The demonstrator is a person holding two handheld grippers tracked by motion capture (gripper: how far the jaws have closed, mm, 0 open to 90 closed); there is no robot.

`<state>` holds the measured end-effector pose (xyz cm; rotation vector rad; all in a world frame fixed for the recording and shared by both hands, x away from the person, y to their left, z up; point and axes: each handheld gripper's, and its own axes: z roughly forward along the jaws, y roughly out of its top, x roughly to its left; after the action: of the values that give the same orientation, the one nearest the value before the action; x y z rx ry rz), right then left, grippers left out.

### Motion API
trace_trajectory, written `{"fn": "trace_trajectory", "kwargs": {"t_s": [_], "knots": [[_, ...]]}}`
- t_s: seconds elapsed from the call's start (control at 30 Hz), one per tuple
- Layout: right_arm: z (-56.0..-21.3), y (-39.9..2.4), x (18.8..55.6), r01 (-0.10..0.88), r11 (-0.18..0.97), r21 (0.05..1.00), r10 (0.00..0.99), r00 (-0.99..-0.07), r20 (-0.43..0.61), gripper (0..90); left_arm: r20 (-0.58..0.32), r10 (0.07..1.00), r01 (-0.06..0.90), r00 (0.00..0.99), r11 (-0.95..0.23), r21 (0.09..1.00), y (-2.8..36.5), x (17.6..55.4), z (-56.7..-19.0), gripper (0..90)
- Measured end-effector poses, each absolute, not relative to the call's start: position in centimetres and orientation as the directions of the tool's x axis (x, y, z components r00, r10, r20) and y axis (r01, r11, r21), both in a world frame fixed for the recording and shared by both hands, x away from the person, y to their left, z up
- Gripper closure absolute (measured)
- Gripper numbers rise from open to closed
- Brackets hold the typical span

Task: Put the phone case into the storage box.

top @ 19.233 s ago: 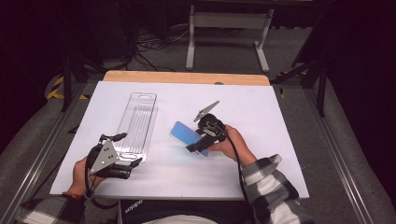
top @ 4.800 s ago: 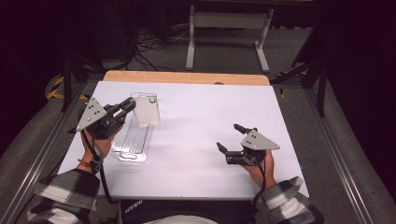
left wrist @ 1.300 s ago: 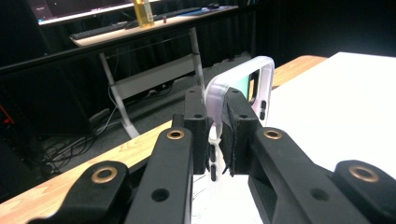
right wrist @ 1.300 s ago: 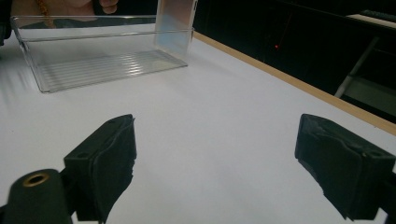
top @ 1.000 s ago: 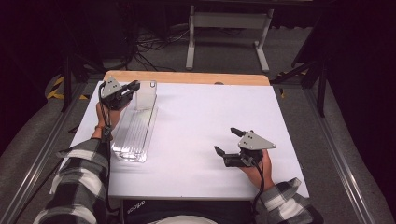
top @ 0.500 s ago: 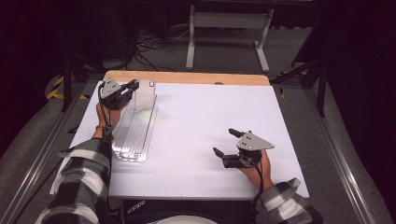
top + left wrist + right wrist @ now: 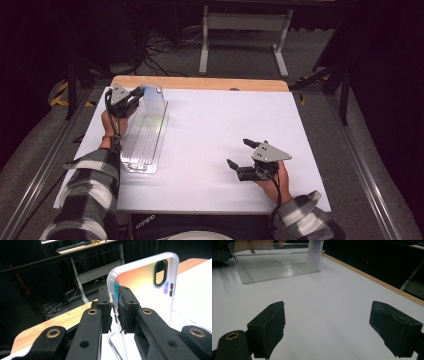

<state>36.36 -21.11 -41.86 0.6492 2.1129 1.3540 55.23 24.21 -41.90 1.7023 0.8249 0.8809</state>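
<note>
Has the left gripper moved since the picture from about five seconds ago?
Yes. The left gripper, shut on the phone case, went away from the person along the clear tray, toward the table's wooden far edge.

Phone case (image 7: 147, 282) bottom end is hidden behind the left claw (image 7: 115, 312) pads, so can't see if it touches the clear tray (image 7: 145, 140). Tray's near corner runs off the frame edge in the right gripper view.

My white table (image 7: 225, 125) has a wooden far edge (image 7: 200, 83). Beyond it lies grey floor (image 7: 310, 55) with tangled cables (image 7: 165, 47) and a metal stand (image 7: 245, 30). The room around me is dark.
</note>
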Motion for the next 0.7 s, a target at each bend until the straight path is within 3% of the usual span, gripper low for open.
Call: {"fn": "trace_trajectory", "kwargs": {"t_s": [0.7], "knots": [[-41.90, -21.04, 36.35, 0.106, 0.381, 0.918, 0.648, -0.739, -0.184, 14.0, 0.176, 0.856, 0.132, 0.486, -0.271, 0.953, 23.99, 55.17, -41.97, 78.0]]}}
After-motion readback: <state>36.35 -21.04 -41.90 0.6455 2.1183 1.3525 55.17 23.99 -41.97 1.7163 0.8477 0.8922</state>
